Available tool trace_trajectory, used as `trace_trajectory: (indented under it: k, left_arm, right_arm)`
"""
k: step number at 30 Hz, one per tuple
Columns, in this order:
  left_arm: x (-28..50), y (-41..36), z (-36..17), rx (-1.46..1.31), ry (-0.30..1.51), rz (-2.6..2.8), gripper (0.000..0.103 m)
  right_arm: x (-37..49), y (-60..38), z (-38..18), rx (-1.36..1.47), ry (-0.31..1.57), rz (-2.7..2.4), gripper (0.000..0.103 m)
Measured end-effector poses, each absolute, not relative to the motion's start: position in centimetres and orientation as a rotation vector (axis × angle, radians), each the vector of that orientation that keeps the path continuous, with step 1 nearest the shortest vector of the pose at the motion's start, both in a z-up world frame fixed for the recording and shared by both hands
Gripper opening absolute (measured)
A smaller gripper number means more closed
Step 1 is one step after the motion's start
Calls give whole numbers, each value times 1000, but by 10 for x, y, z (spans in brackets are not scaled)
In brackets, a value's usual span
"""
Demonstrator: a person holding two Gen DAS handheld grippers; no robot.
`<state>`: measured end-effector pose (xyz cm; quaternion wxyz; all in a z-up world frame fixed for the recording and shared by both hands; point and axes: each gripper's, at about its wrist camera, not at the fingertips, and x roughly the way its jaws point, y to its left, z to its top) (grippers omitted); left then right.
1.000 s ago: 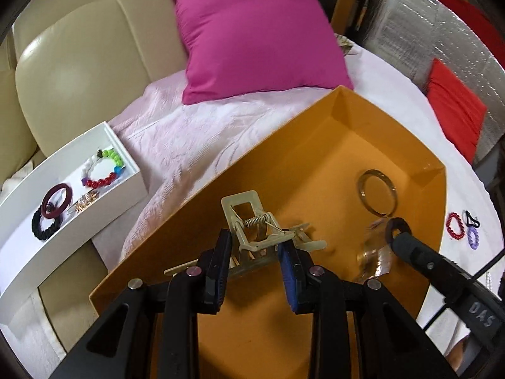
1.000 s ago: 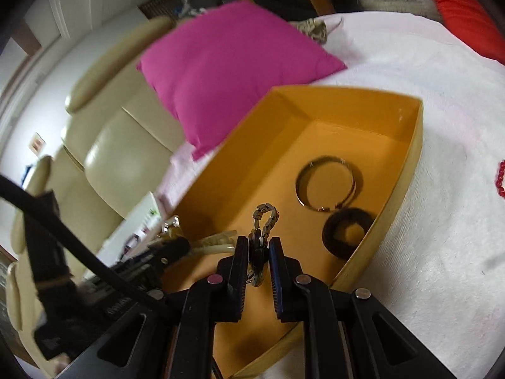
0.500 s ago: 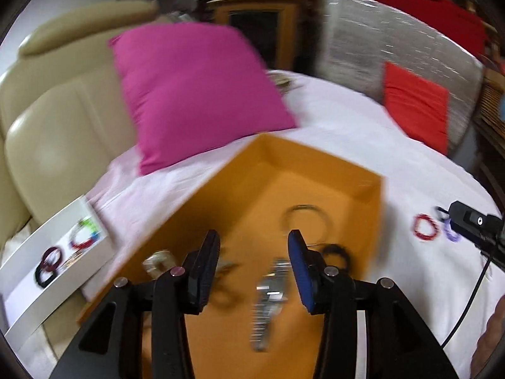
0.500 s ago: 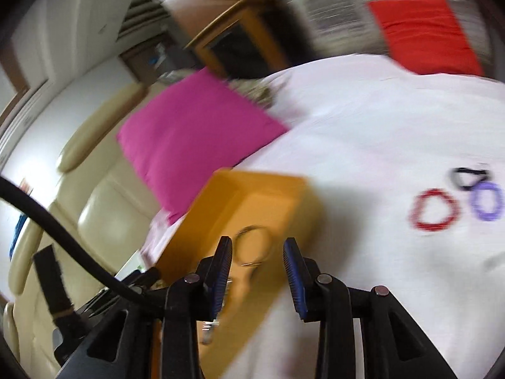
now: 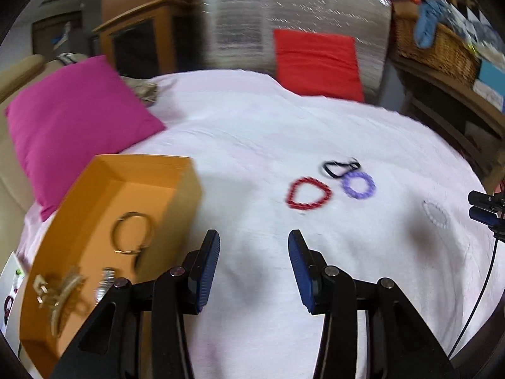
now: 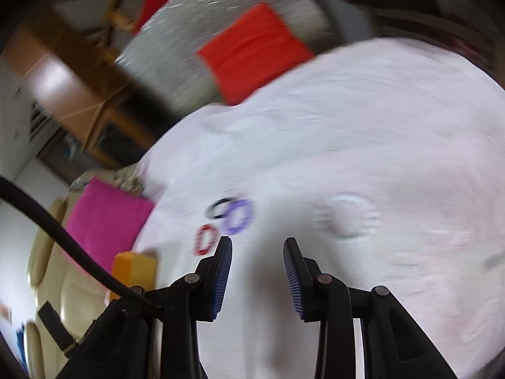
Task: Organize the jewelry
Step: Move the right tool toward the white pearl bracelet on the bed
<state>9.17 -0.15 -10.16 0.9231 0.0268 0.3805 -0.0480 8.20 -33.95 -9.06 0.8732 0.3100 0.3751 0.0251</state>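
Both hand-held grippers are now swinging off the orange tray toward the loose bracelets; hair claw and watch are no longer being held, both lying in the tray. Left hand-held gripper (image 5: 252, 268) is hanging wide apart, gripping nothing, over the white cloth (image 5: 252, 132). Orange tray (image 5: 142, 167) is sitting to its left, holding a metal bangle (image 5: 132, 233), a beige hair claw (image 5: 63, 287) and a blurred watch (image 5: 105, 284). Ahead to its right, red bracelet (image 5: 308, 193), purple bracelet (image 5: 359, 184) and black hair tie (image 5: 339, 167) are lying close together. Right hand-held gripper (image 6: 257, 271) is also gaping wide, carrying nothing, with a blurred pale bracelet (image 6: 347, 218) ahead to its right.
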Motion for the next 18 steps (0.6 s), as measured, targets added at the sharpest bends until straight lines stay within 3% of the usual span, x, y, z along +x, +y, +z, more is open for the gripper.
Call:
trace_trajectory:
  k: [10,18]
  left_arm:
    - [134,-56,-126,64,850,-234,46]
    - [171,-75,-138,70,847,-358,46]
  right_arm:
    - [108,-405,-131,669,909,-62,37]
    - [140,-377,-146,510,956,-83,37]
